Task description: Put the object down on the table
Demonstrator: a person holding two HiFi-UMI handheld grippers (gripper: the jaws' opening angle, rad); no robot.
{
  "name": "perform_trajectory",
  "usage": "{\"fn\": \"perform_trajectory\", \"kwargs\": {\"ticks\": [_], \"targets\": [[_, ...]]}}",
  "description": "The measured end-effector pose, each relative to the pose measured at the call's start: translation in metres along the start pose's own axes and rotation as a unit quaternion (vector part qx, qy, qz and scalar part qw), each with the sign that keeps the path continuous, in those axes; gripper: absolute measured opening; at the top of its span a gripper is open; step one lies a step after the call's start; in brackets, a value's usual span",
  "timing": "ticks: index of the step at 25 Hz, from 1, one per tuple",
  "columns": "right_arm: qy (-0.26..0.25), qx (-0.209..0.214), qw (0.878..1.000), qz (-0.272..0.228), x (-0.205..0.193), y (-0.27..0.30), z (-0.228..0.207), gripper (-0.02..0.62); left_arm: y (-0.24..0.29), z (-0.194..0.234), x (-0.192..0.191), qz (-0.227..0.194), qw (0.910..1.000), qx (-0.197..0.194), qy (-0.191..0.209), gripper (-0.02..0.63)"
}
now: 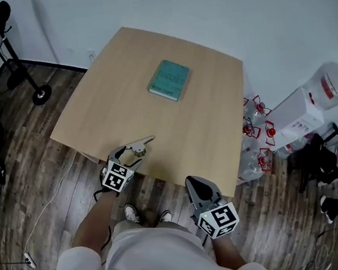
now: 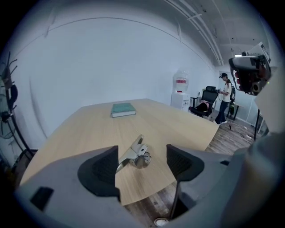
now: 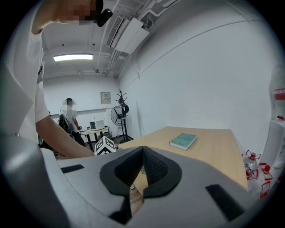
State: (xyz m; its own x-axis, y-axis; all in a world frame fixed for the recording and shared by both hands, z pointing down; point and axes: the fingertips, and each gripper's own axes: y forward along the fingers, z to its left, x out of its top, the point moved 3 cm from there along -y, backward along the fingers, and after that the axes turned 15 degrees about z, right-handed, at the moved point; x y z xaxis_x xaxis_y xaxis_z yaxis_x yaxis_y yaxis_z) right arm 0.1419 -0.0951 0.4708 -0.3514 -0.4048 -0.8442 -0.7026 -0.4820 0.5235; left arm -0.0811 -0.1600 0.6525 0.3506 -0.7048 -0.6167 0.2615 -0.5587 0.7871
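Jaws of left gripper [image 2: 142, 156] wide apart, pads gripping nothing. The metal tool [image 2: 136, 155] shows between them but lies beyond the tips, flat on the table [image 1: 215, 113].

Tool position, head view: about 7 o'clock on the tabletop, close to the near edge. The flat handle points toward 2 o'clock and the rounded head sits at the end nearer the left gripper. I judge the put-down to be done.

Handling (judgement):
- All metal, so stiff, not fragile and probably light.
- The polished surface is likely to be slippery under the pads.
- Best hold is across the flat handle near its middle. The rounded head would tend to roll or pivot out.

Right gripper [image 3: 142, 167]: jaws pressed together, nothing between them. In the head view it is at about 4 o'clock from the tool, off the table edge and over the floor.

Teal book [image 1: 170, 80]: at about 1 o'clock from the tool, well apart from it, toward the far side of the table.
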Motion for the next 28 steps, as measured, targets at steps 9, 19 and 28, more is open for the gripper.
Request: {"fn": "perform_trajectory", "kwargs": {"ticks": [9,19,28], "targets": [[-0.035,0.037,0.999,-0.017,0.024,0.019,0.007,-0.002,-0.08,0.035,-0.001,-0.064,0.9934,0.064,-0.071,0.133],[-0.031,0.072,0.995,-0.066,0.08,0.034,0.025,-0.003,-0.196,0.062,0.016,-0.187,0.9726,0.091,-0.103,0.008],[-0.01,0.022,0.996,-0.089,0.1,0.029,-0.005,-0.003,-0.303,0.081,0.014,-0.288,0.9385,0.158,-0.108,0.008]]}}
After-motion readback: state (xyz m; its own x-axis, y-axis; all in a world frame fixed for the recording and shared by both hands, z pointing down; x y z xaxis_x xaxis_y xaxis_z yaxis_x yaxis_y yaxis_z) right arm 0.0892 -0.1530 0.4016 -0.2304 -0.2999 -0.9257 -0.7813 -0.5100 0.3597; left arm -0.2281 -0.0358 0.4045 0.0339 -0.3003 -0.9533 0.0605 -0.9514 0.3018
